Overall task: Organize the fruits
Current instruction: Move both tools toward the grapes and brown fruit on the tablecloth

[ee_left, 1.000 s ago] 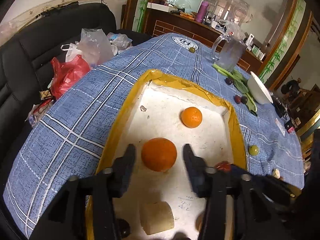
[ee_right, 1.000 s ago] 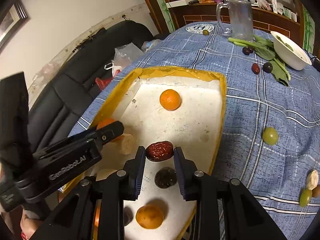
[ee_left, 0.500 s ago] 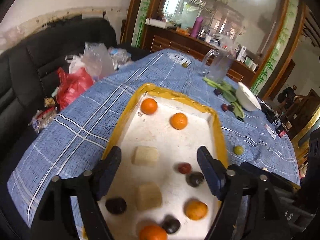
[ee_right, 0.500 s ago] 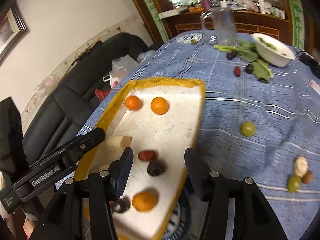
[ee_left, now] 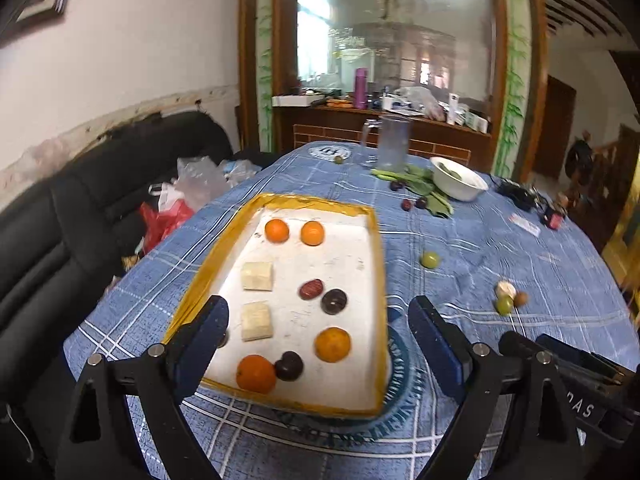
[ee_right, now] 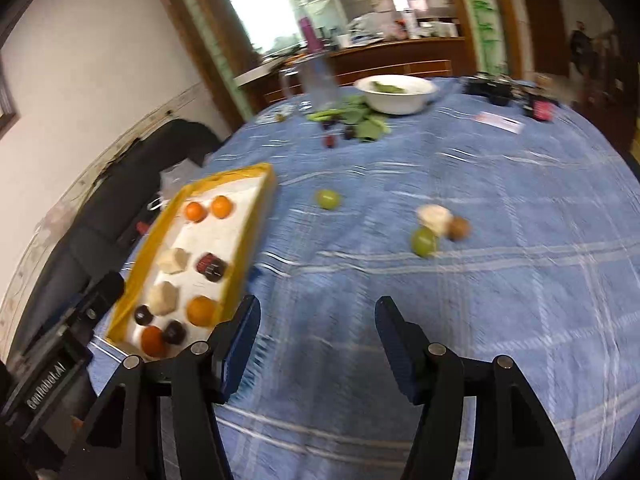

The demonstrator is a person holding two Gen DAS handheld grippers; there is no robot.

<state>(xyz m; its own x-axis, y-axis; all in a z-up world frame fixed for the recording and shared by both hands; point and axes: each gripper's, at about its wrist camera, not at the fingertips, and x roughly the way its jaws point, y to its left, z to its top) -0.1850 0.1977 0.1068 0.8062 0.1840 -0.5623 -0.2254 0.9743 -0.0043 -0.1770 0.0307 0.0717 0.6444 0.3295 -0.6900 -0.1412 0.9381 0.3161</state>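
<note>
Both sets of jaws have just been opening and hold nothing: the left gripper (ee_left: 318, 330) stands wide over the near end of the yellow-rimmed tray (ee_left: 378, 264), the right gripper (ee_right: 318, 332) gapes over bare blue checked cloth on the surface (ee_right: 500, 280). In the tray lie two oranges (ee_left: 277, 230) side by side at the far end, two pale banana pieces (ee_left: 257, 276) along the left edge, a red date (ee_left: 311, 289) touching a dark plum (ee_left: 334, 301) mid-tray, and more oranges and plums at the near end. Outside it, a green grape (ee_right: 328, 199) sits just beside the tray's right edge; further right, another grape (ee_right: 424, 241) touches a banana piece (ee_right: 434, 216) and a brown fruit (ee_right: 459, 227). A white bowl (ee_right: 396, 94) stands by leafy greens (ee_right: 362, 122) near the far edge
</note>
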